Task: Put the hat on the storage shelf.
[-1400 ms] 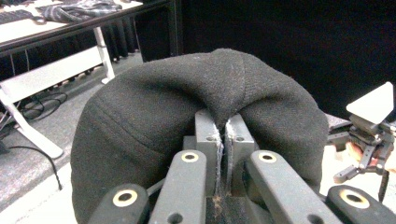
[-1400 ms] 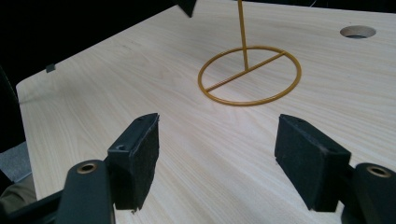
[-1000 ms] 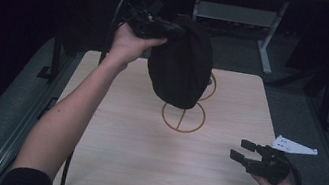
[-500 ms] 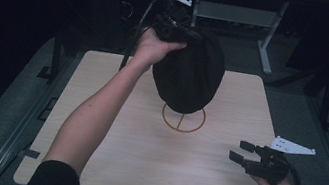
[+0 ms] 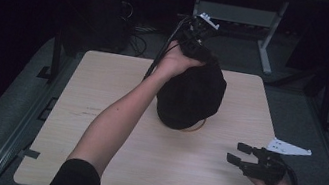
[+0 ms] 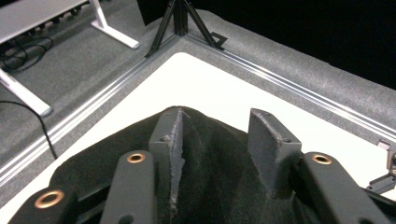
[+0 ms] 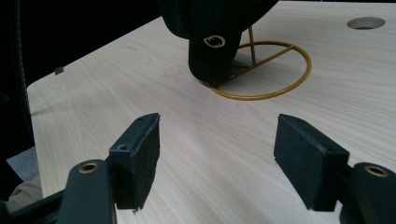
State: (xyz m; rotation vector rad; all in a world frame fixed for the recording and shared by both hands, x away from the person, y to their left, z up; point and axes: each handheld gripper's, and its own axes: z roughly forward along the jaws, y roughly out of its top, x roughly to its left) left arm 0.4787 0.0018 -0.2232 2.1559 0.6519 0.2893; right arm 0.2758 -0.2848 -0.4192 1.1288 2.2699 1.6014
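Black cap [image 5: 191,94]: held up over the gold wire stand [image 7: 261,70], its lower end hanging just above the stand's ring; whether cloth touches wire cannot be told
Left tongs [image 6: 217,135]: jaws part-way apart with a fold of the cap's cloth bunched between them; one pad presses the cloth, the other looks to stand a little off it, so a firm clamp cannot be confirmed
Reason for hold, judged: the grip sits at the cap's top end, so the body hangs freely and can be lowered onto or lifted off the upright of the stand
Right tongs [image 5: 248,162]: jaws wide apart, nothing between them, low over the tabletop [image 5: 108,113] on the near side of the stand, well apart from it
Reason for position, judged: kept back from the stand, leaving the cap's path free, yet aimed at it for a steadying grasp
Stand: flat ring with a crossbar and a thin upright, resting on the tabletop; the ring's near arc is bare, the far part covered by the cap
Hole in tabletop [image 7: 365,22]: beyond the stand in the right gripper view, nothing near it
Edges: the stand sits inboard, with every tabletop edge well away from it
Open room: bare wood on all sides of the stand; broadest between the stand and the right tongs
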